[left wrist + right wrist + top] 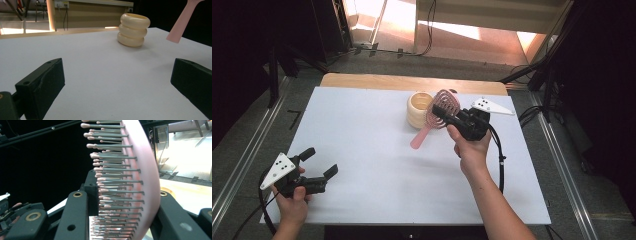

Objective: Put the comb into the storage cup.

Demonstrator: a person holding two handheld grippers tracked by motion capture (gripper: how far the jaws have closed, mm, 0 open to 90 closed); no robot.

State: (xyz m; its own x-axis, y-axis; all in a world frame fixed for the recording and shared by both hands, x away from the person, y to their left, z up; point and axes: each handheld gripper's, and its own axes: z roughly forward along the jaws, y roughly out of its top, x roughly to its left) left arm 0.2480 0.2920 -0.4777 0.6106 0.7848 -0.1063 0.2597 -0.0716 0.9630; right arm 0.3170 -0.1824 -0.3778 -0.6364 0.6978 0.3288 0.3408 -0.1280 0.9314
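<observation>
Hairbrush (439,114): pink, light, stiff plastic with springy bristles, held in the air beside the cream holder (419,109), right gripper (447,114) clamped across its head. Better purchase likely on the handle. Left gripper (318,161) rests released.

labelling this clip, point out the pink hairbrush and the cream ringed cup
pink hairbrush (443,107), high view, on its oval head
cream ringed cup (133,30), left gripper view, on its middle ring

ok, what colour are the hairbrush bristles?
Grey, with pink tips, on the pink hairbrush; the right gripper view shows them best.
</observation>
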